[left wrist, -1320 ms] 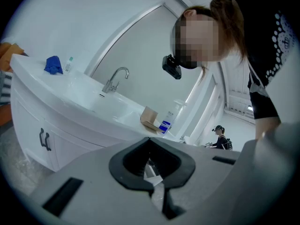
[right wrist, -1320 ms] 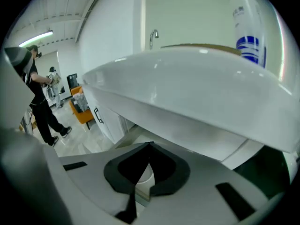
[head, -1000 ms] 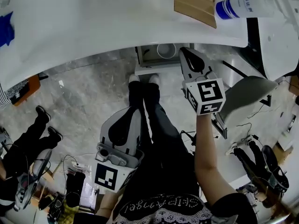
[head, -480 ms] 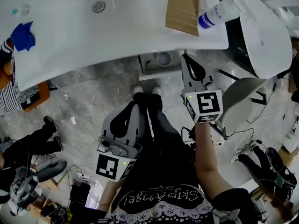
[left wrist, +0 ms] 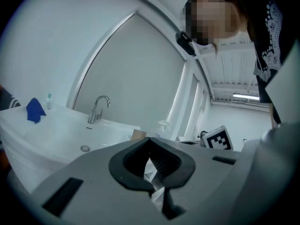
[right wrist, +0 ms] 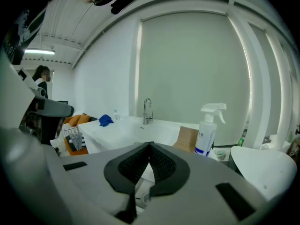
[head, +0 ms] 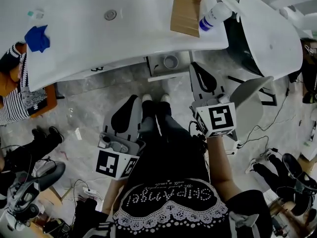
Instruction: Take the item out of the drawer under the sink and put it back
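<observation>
Left gripper [head: 132, 100] and right gripper [head: 196, 67] point toward the sink [head: 89, 43] — each with jaws together, holding nothing. Under its edge the drawer [head: 154, 66] juts out, a round cup [head: 171, 62] inside.

The person wears a black short-sleeved top [head: 168, 207] with white lace trim and a line of looping white lettering across it, dark trousers [head: 166, 133] and white shoes [head: 147, 98]. The left gripper [head: 132, 99] and the right gripper [head: 194, 65] both have smooth pale grey shells, with jaws lined in black ribbed pads. Each ends in a white cube with black square markers, the left cube [head: 115, 163] and the right cube [head: 217, 119].
</observation>
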`<state>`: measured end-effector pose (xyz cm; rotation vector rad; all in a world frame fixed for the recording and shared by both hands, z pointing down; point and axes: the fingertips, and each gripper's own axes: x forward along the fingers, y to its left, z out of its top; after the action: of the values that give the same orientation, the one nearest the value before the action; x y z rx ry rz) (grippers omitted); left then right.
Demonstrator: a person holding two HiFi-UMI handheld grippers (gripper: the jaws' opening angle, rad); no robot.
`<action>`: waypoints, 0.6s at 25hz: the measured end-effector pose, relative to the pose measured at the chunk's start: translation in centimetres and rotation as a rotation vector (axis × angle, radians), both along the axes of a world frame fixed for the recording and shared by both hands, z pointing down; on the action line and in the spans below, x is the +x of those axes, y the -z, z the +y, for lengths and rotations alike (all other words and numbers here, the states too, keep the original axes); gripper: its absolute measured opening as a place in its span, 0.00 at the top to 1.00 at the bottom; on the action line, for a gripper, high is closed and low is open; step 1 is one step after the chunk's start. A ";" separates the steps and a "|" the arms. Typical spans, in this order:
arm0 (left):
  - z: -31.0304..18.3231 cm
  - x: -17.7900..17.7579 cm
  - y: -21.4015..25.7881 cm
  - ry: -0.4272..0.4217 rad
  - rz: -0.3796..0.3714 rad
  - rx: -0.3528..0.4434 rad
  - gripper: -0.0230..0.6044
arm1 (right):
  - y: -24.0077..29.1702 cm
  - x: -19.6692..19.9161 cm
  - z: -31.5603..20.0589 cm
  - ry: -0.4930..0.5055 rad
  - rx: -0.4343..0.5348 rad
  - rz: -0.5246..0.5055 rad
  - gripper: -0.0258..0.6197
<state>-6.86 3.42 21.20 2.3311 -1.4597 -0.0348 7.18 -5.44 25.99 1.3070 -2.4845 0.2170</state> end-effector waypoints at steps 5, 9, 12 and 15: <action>1.6 0.2 4.0 -0.024 -0.003 0.060 0.96 | 5.7 -0.1 3.1 0.011 0.056 -0.043 0.93; 1.5 0.6 4.1 -0.029 0.004 0.084 0.96 | 6.5 1.1 4.5 -0.012 0.059 -0.060 0.93; 1.5 0.7 4.0 -0.031 0.003 0.088 0.96 | 6.8 1.6 6.0 -0.018 0.042 -0.081 0.93; 1.6 0.7 4.1 -0.037 -0.003 0.090 0.96 | 7.3 1.4 7.8 -0.021 0.022 -0.108 0.93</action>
<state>-6.14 5.06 17.14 2.4303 -1.4433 -0.0889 8.63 2.36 18.68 1.3641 -2.5704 0.2725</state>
